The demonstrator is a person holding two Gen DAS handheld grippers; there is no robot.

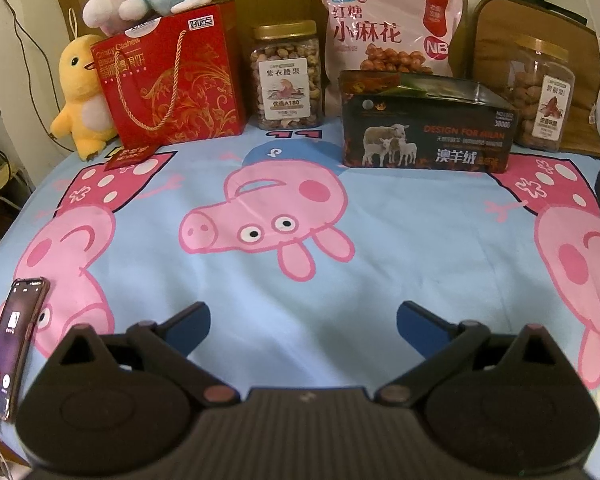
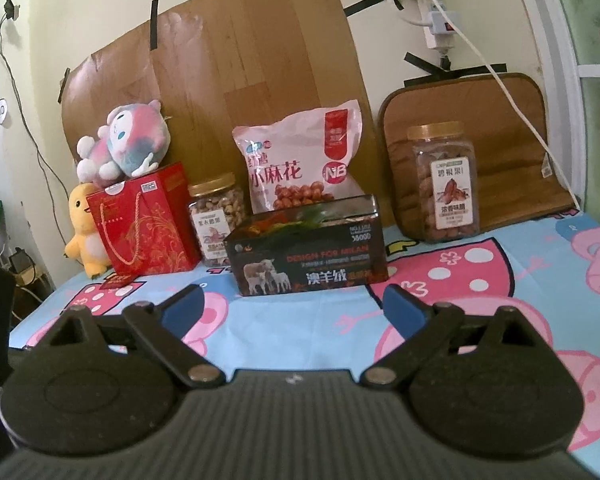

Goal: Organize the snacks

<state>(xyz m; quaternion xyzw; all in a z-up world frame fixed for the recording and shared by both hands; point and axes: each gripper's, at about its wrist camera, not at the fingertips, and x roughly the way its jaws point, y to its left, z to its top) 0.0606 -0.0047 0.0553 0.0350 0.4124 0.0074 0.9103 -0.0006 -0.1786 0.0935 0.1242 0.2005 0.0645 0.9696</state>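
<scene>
Two grippers are in view, each with its blue-tipped jaws spread wide and nothing between them: the left gripper (image 1: 303, 320) and the right gripper (image 2: 292, 306). Both sit low over the cartoon-pig sheet (image 1: 300, 280), well short of the snacks.

The snacks stand in a row along the far edge of the sheet, against the wall. Ahead of the grippers and nearest to them is the dark box (image 1: 424, 136) (image 2: 308, 256) printed "DESIGN FOR MILAN" with a picture of sheep; its top appears open. Just behind it leans the pink snack bag (image 1: 388, 36) (image 2: 300, 160) (large Chinese characters, a round "NB" mark). Left of the box stands a gold-lidded nut jar (image 1: 286, 76) (image 2: 217, 220) labelled "A180", then the red gift bag (image 1: 172, 76) (image 2: 148, 224) reading "Crispy Cashew". A second gold-lidded jar (image 1: 542, 92) (image 2: 446, 180) stands apart at the right, against a brown cushion (image 2: 500, 120).

A broad stretch of bare sheet lies between the grippers and the row. A phone (image 1: 10, 344) rests at the near left edge.
</scene>
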